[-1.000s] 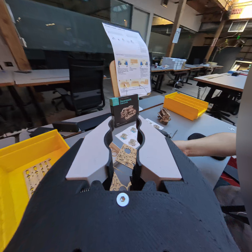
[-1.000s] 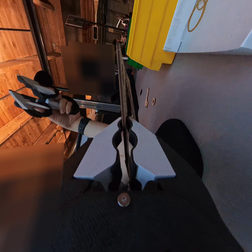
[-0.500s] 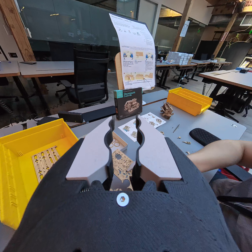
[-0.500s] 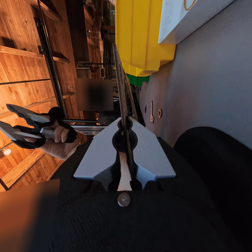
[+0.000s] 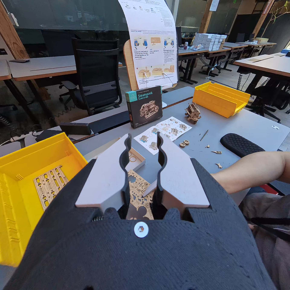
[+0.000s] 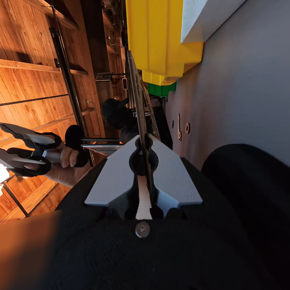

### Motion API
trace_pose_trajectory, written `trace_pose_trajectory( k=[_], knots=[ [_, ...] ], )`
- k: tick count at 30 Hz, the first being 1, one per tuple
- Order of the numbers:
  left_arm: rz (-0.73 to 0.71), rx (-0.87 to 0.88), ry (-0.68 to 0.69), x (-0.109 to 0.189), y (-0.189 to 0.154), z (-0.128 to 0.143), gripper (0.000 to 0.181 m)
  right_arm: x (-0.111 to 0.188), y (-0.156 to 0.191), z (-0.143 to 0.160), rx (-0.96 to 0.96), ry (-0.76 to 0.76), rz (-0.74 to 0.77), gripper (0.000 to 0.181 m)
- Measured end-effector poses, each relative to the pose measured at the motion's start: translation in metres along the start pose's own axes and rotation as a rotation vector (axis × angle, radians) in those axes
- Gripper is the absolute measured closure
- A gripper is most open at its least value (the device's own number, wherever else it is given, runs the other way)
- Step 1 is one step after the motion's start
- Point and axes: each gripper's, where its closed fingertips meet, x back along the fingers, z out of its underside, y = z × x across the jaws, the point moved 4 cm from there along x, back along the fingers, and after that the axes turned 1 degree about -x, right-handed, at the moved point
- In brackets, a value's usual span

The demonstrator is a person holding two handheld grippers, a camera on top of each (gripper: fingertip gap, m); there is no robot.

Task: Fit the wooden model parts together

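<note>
Risen higher, left gripper (image 5: 143, 142) gapes empty (right gripper (image 6: 143, 138) clamps wooden sheet (image 6: 138, 100)).

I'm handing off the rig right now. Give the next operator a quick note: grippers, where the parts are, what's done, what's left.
Right gripper: shut on a thin wooden parts sheet, held edge-on.
Left gripper: open, empty, raised above the table.
Another cut sheet lies flat under the left gripper; one more sits in the near yellow bin.
Partly built model stands beyond the open booklet; loose small pieces lie nearby.
Left: press parts from the held sheet and fit them to the model.
</note>
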Motion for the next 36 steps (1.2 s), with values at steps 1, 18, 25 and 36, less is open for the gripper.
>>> trace_pose_trajectory(
  k=[1,18,25,36],
  knots=[
    [-0.001,-0.002,-0.004,0.001,0.0,0.0,0.15,-0.006,0.0,0.005,0.004,0.029,0.002,0.18],
    [-0.037,0.045,-0.051,0.027,0.015,0.005,0.15,-0.097,-0.039,0.018,0.153,0.381,0.184,0.18],
    [-0.025,0.046,-0.053,0.027,0.015,0.005,0.15,-0.096,-0.039,0.02,0.228,0.439,0.249,0.179],
    [-0.013,0.026,-0.046,0.027,0.009,0.005,0.15,-0.104,-0.046,0.018,0.241,0.532,0.274,0.178]
  ],
)
